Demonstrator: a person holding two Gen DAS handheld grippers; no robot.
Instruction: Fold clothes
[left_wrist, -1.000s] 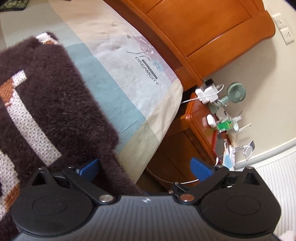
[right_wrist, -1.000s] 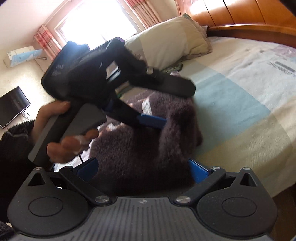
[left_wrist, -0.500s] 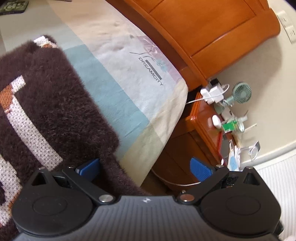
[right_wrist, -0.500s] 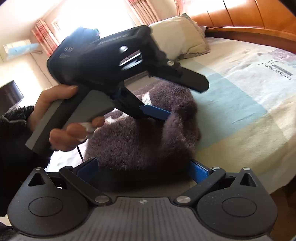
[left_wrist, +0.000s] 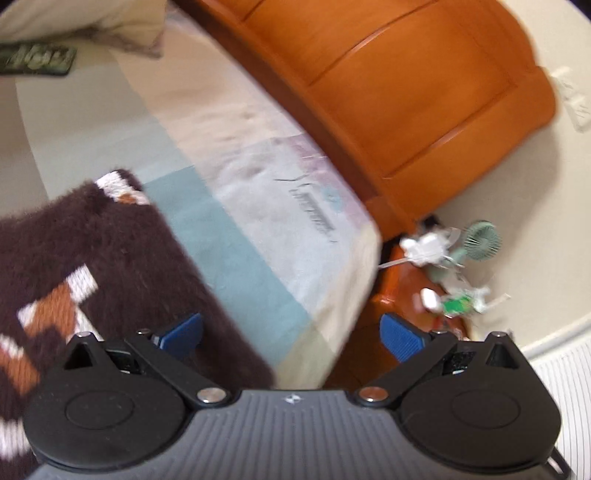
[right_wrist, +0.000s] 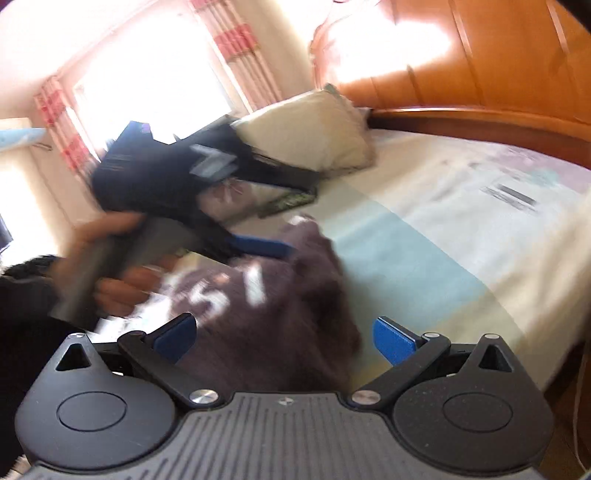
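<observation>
Right wrist view: both tongs, left and right, gape wide and empty above the brown sweater, seemingly folded on the bed; tidying may remain.

A pastel-sheeted bed carries a brown sweater and pillow.

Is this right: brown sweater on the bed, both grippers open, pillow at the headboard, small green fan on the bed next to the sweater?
Not quite. The small green fan sits on the wooden nightstand beside the bed, not on it; the left wrist view shows this. The rest holds: brown sweater on the bed, left gripper and right gripper open, pillow at the headboard.
</observation>
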